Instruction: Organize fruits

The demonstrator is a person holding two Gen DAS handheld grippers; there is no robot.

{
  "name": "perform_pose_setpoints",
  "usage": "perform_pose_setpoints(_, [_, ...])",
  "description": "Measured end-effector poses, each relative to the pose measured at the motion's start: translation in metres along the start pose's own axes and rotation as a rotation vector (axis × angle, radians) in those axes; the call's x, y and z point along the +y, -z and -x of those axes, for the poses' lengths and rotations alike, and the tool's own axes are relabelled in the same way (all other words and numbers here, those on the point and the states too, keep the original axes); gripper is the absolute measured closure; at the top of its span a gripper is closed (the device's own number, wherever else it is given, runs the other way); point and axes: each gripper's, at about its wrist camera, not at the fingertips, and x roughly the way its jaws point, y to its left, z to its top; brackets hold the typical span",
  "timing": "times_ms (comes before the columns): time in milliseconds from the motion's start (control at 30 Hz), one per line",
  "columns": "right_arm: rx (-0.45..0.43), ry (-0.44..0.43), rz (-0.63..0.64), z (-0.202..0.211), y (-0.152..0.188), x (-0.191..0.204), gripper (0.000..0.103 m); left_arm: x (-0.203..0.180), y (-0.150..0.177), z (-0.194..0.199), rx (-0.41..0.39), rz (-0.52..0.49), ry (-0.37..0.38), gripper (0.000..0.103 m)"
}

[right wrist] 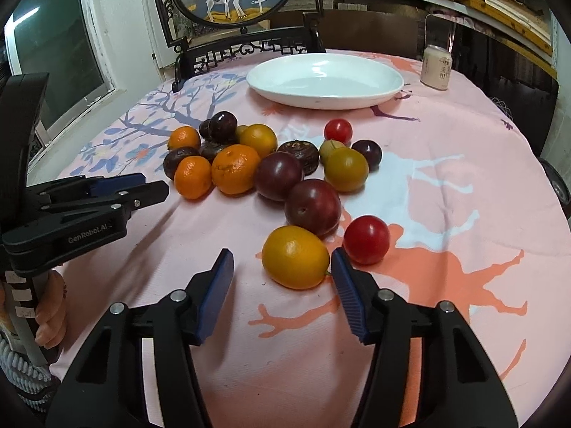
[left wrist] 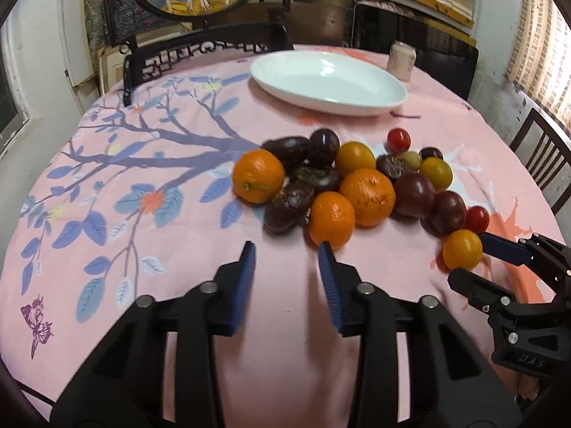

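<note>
Yellow plum point(right wrist: 295, 257) sits at 12 o'clock just past my right claw point(right wrist: 282, 262), jaws half-spread, right pad touching it, not pinching. Left claw point(left wrist: 286, 254) is empty, further away at 9.

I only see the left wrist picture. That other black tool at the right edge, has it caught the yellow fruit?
Observer: Not yet. In the right wrist view the yellow fruit lies between the fingers of the right tool. One pad sits at its stem end, and the other stands clear of it.
Operator: Who is holding the left tool?
Observer: A person. A hand is wrapped round its handle, which your view never shows.
Operator: What is the blurry pale thing at the back?
Observer: An upright drink can with dark characters printed on its side.
</note>
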Motion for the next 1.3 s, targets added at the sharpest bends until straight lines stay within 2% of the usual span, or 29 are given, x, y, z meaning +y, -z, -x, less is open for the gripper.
perform_pose_setpoints(233, [0.056,-0.006,-0.054,-0.014,-0.003,-0.011,0.053,-0.001,-0.007,-0.008,0.012,-0.001,-0.024,0.066])
perform_pose_setpoints(400, [0.052,-0.028,-0.069,-0.015,-0.004,-0.014,0.057,0.002,-0.011,-0.010,0.016,0.014,-0.033,0.065])
perform_pose_setpoints(500, [0.051,-0.032,-0.071,-0.015,-0.004,-0.015,0.057,0.005,-0.011,-0.006,0.008,0.027,0.006,0.065])
perform_pose_setpoints(567, [0.050,-0.036,-0.072,-0.014,-0.004,-0.015,0.058,0.002,-0.009,0.000,-0.015,0.016,0.040,0.057])
perform_pose_setpoints(633, [0.051,-0.036,-0.072,-0.014,-0.004,-0.015,0.058,-0.004,-0.006,0.011,-0.056,-0.010,0.084,0.044])
perform_pose_setpoints(667, [0.051,-0.036,-0.071,-0.014,-0.004,-0.014,0.058,-0.008,-0.006,0.013,-0.071,-0.024,0.089,0.044])
perform_pose_setpoints(733, [0.050,-0.035,-0.071,-0.014,-0.003,-0.015,0.058,-0.018,-0.004,0.014,-0.093,-0.074,0.046,0.043])
perform_pose_setpoints(767, [0.051,-0.036,-0.071,-0.014,-0.004,-0.015,0.058,-0.022,-0.004,0.007,-0.066,-0.092,0.016,0.043])
perform_pose_setpoints(800, [0.051,-0.035,-0.071,-0.014,-0.004,-0.014,0.058,-0.022,-0.005,0.001,-0.032,-0.092,0.026,0.044])
perform_pose_setpoints(867, [0.051,-0.035,-0.070,-0.014,-0.004,-0.014,0.058,-0.019,-0.007,-0.009,0.024,-0.072,0.073,0.060])
perform_pose_setpoints(900, [0.051,-0.033,-0.068,-0.014,-0.003,-0.014,0.058,-0.018,-0.007,-0.011,0.033,-0.065,0.086,0.066])
perform_pose_setpoints(1000, [0.051,-0.033,-0.068,-0.014,-0.003,-0.014,0.058,-0.024,-0.007,-0.012,0.044,-0.082,0.117,0.077])
perform_pose_setpoints(1067, [0.051,-0.033,-0.068,-0.014,-0.003,-0.014,0.058,-0.032,-0.008,-0.014,0.038,-0.113,0.092,0.077])
perform_pose_setpoints(1133, [0.051,-0.033,-0.068,-0.014,-0.003,-0.014,0.058,-0.039,-0.013,-0.021,0.035,-0.134,0.039,0.063])
perform_pose_setpoints(1167, [0.051,-0.034,-0.069,-0.014,-0.003,-0.014,0.058,-0.040,-0.015,-0.026,0.048,-0.133,0.038,0.061])
perform_pose_setpoints(1233, [0.050,-0.037,-0.072,-0.014,-0.002,-0.015,0.058,-0.040,-0.019,-0.032,0.062,-0.128,0.032,0.062])
perform_pose_setpoints(1300, [0.051,-0.040,-0.075,-0.015,-0.003,-0.016,0.059,-0.038,-0.021,-0.036,0.062,-0.139,-0.010,0.073])
